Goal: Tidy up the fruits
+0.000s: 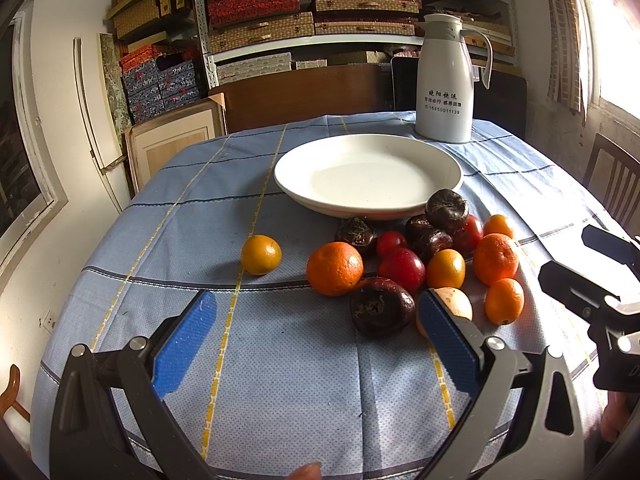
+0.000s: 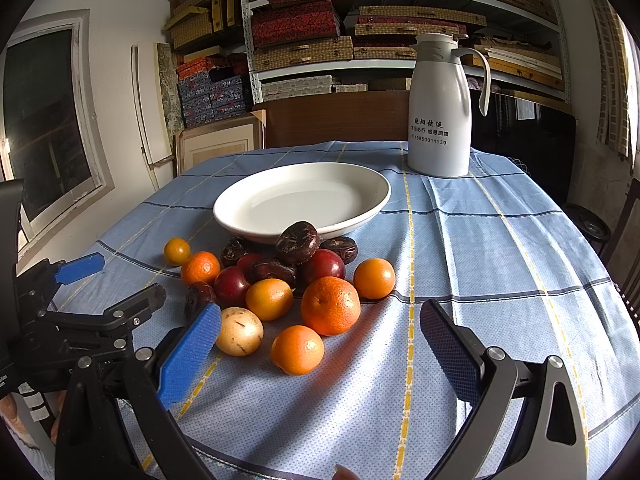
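Observation:
An empty white plate [image 1: 368,176] [image 2: 302,198] sits mid-table. In front of it lies a pile of fruit: oranges [image 1: 335,268] [image 2: 330,305], red plums [image 1: 401,268] [image 2: 231,285], dark brown fruits [image 1: 381,306] [image 2: 297,242] and one pale yellow fruit [image 2: 239,331]. A small orange [image 1: 261,254] [image 2: 176,251] lies apart to the left. My left gripper [image 1: 316,320] is open just short of the pile, nothing between its pads. My right gripper [image 2: 320,330] is open, with the nearest oranges lying ahead between its fingers, untouched.
A white thermos jug [image 1: 446,80] [image 2: 440,108] stands behind the plate. The blue checked tablecloth [image 1: 280,360] covers the table. Shelves of boxes [image 2: 304,28] and a wooden chair back [image 2: 336,118] are beyond the far edge. Another chair [image 1: 614,184] is at right.

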Available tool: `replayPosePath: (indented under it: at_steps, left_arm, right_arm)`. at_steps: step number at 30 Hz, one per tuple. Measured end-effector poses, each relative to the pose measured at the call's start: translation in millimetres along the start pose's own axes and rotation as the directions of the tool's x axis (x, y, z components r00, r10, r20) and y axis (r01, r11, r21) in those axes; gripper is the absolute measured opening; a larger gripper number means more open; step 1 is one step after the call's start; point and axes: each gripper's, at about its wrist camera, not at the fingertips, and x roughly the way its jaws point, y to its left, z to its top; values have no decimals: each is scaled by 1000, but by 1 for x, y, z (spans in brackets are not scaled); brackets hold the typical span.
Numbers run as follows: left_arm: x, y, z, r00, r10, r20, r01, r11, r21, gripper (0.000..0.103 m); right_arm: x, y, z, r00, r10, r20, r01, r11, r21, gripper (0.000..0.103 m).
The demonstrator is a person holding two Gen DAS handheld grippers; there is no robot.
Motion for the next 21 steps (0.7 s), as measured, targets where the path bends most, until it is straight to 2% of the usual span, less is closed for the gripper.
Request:
replayPosePath:
  at_steps: [13, 15, 17, 19, 21]
  left_arm:
    - [2, 1, -1, 1000, -6, -13, 6, 1000, 7, 99]
    - [7, -1, -2, 999, -17, -42, 17, 1000, 16, 99]
    - [16, -4, -4, 995, -34, -91, 36, 999, 30, 99]
    - [27, -6, -7, 986, -64, -156, 71, 997, 37, 99]
    - [39, -5, -9, 971, -92, -218, 101, 994, 31, 99]
  right_arm:
    - [0, 0, 0, 1000, 6, -6, -6, 1000, 2, 100]
    - [2, -1, -1, 999, 33, -25, -33, 999, 8, 100]
    - [11, -4, -4, 992, 93, -86, -90, 995, 35, 100]
    - [22, -9, -8, 979, 127, -157, -117, 990, 74, 100]
    - [30, -16, -12, 970, 125, -211, -105, 989, 104, 100]
